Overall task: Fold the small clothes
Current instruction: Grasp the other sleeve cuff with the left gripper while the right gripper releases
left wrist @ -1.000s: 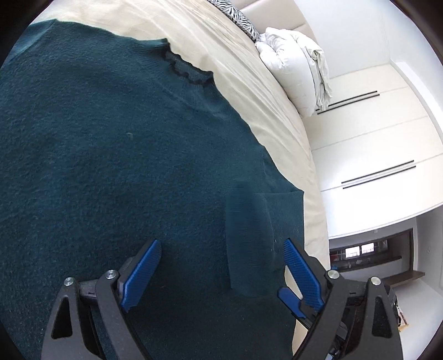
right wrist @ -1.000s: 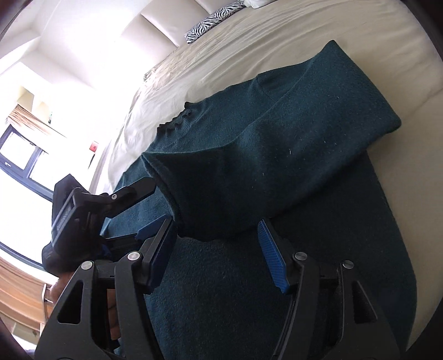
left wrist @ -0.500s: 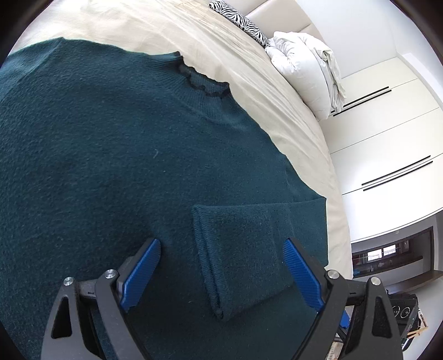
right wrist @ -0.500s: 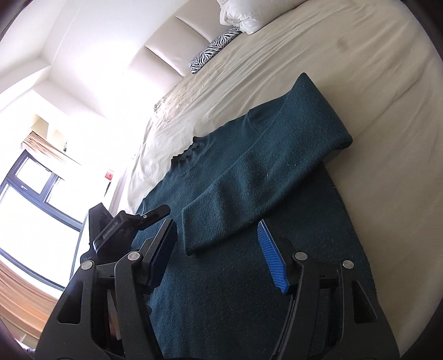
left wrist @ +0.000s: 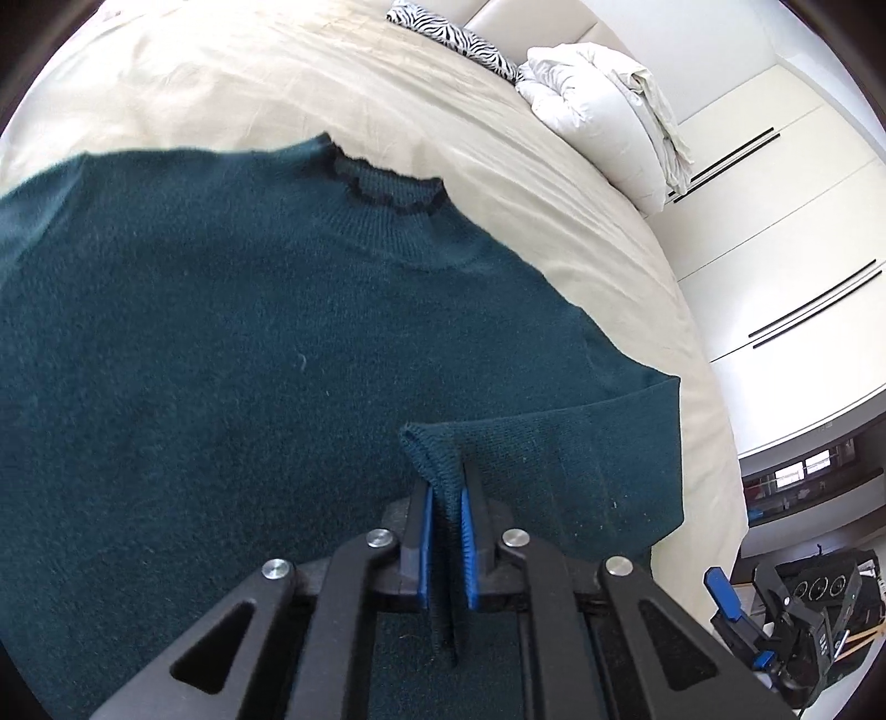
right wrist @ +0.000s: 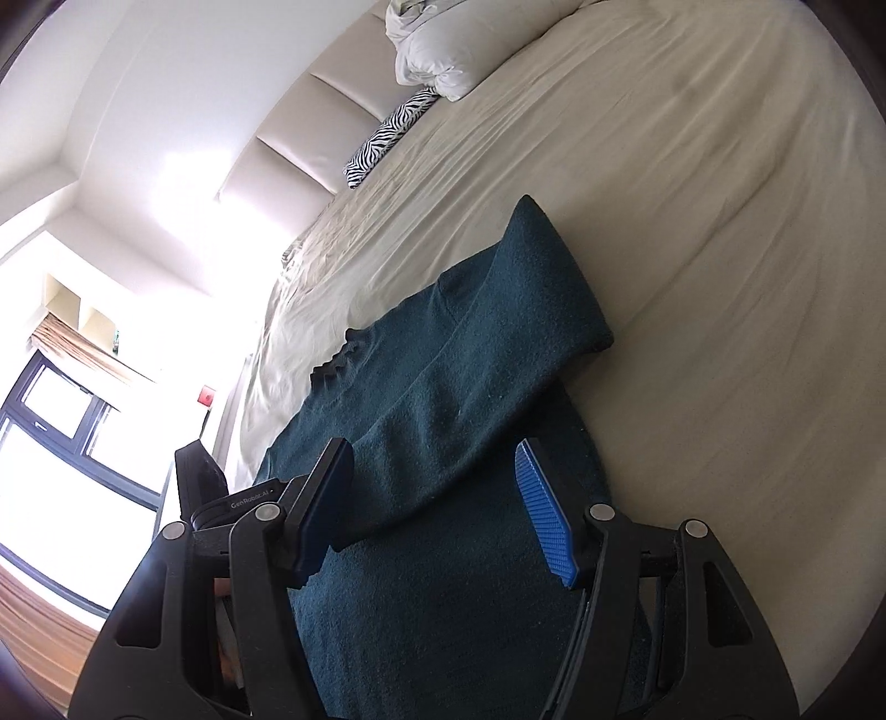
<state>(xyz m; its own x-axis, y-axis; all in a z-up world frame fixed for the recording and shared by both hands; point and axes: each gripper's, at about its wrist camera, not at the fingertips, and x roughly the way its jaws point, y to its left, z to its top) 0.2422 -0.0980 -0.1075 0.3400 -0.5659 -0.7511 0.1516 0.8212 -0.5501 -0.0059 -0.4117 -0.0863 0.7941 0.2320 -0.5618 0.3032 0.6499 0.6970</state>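
A dark teal sweater (left wrist: 221,360) lies flat on the cream bed, its scalloped collar (left wrist: 387,191) at the far side. My left gripper (left wrist: 444,490) is closing, and its blue pads press on the ribbed cuff (left wrist: 429,451) of one sleeve, which stands slightly raised off the sweater's body. In the right wrist view the other sleeve (right wrist: 498,343) lies folded across the sweater (right wrist: 443,609). My right gripper (right wrist: 434,462) hovers open above that sleeve's lower end, with no cloth pinched between its fingers. It also shows at the left view's lower right, as the right gripper (left wrist: 739,609).
The cream bed sheet (left wrist: 277,83) stretches beyond the collar. A white folded duvet (left wrist: 598,105) and a zebra-print pillow (left wrist: 459,41) lie near the headboard (right wrist: 310,127). White wardrobe doors (left wrist: 775,221) stand beside the bed, and a window (right wrist: 55,421) is to the left.
My left jaws went from wide open to shut on the sleeve cuff. My right gripper drew back from the folded sleeve, so more of the bed shows.
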